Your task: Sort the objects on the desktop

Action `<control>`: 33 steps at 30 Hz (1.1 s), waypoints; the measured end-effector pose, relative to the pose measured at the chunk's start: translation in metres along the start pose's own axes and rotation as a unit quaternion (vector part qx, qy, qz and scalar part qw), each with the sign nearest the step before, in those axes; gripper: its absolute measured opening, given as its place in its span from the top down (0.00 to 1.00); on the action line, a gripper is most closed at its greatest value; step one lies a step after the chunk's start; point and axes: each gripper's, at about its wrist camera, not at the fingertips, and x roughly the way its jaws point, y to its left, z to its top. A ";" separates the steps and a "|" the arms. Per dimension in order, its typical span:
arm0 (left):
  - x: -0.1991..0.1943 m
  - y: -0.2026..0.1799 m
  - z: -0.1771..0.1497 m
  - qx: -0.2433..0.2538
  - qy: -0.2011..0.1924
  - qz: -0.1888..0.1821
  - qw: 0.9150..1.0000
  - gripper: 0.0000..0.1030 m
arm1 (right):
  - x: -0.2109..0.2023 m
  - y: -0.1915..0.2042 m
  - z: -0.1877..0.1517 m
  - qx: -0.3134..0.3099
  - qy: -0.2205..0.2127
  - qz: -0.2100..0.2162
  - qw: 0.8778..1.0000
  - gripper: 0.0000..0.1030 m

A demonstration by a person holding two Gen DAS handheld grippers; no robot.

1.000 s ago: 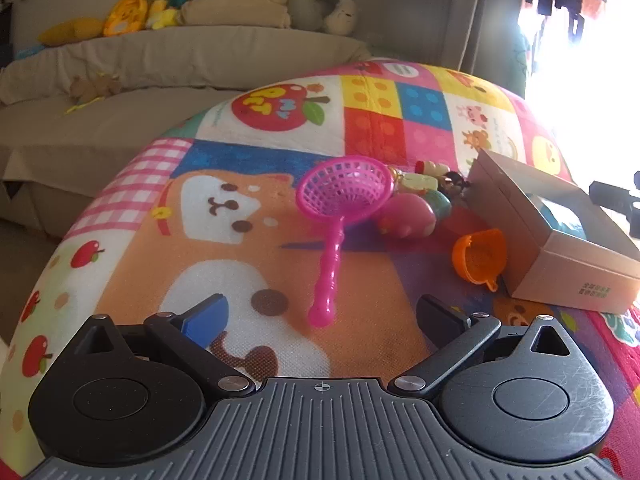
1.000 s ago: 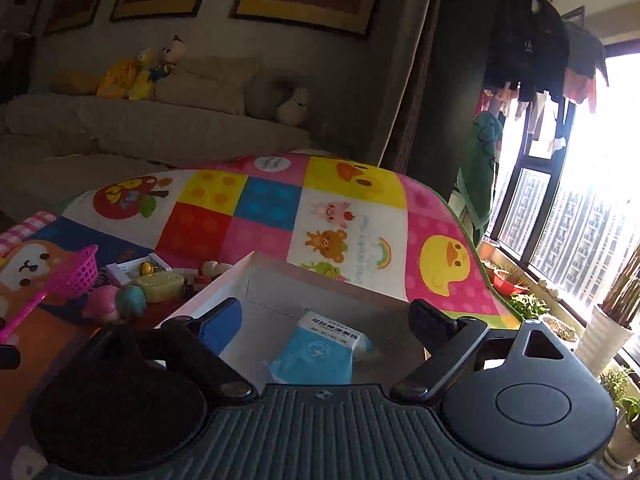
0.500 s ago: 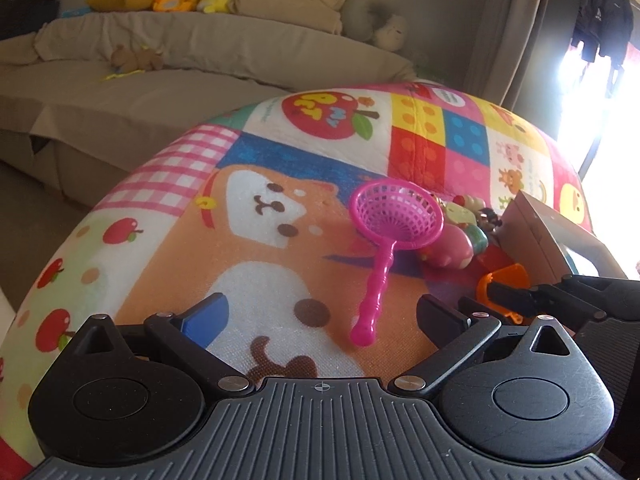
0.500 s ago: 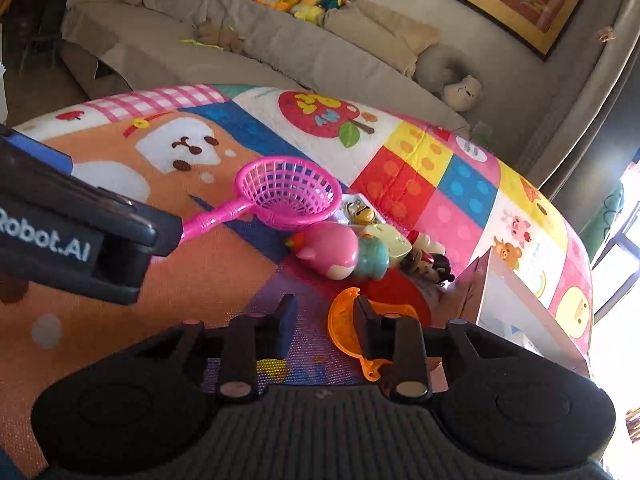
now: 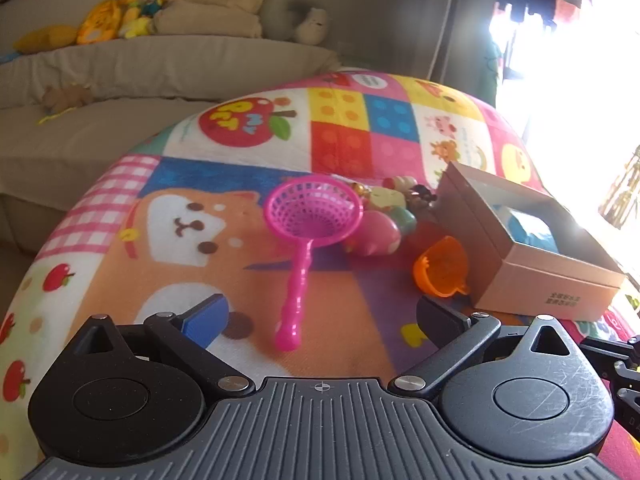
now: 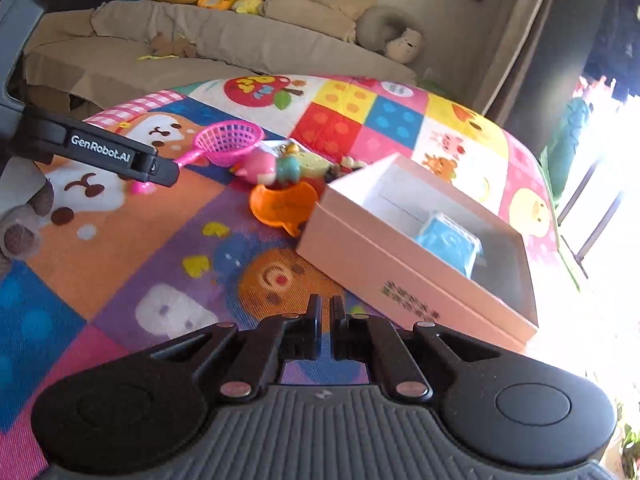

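Note:
A pink toy sieve (image 5: pixel 310 216) lies on the colourful play mat (image 5: pixel 352 144), handle toward me; it also shows in the right wrist view (image 6: pixel 228 145). Beside it are a pink round toy (image 5: pixel 376 232), several small figures (image 5: pixel 400 196) and an orange toy cup (image 5: pixel 442 266) on its side. A pinkish open box (image 5: pixel 532 264) holds a blue packet (image 6: pixel 448 240). My left gripper (image 5: pixel 320 316) is open and empty, just short of the sieve's handle. My right gripper (image 6: pixel 325 320) is shut and empty, above the mat near the box's front corner.
A beige sofa (image 5: pixel 160 64) with plush toys (image 5: pixel 120 12) and cushions stands behind the mat. A bright window (image 5: pixel 580 80) is at the right. The box (image 6: pixel 416 248) sits at the mat's right side.
My right gripper has shut and pulled back from the orange cup to near the box's corner. My left gripper has swung so the sieve lies between its fingers again.

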 end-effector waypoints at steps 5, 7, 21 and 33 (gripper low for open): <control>0.027 -0.036 0.019 0.080 0.003 -0.054 0.995 0.07 | 0.006 -0.041 -0.028 0.137 0.015 -0.014 0.990 0.33; 0.044 -0.047 0.026 0.113 0.011 -0.054 0.992 0.21 | 0.007 -0.049 -0.033 0.164 0.012 -0.012 0.986 0.32; 0.116 -0.047 0.046 0.134 0.059 -0.055 0.988 0.25 | 0.003 -0.062 -0.038 0.215 -0.019 0.005 0.976 0.03; 0.037 -0.055 -0.002 0.175 0.083 -0.133 0.972 0.51 | 0.004 -0.060 -0.038 0.216 -0.017 -0.001 0.976 0.00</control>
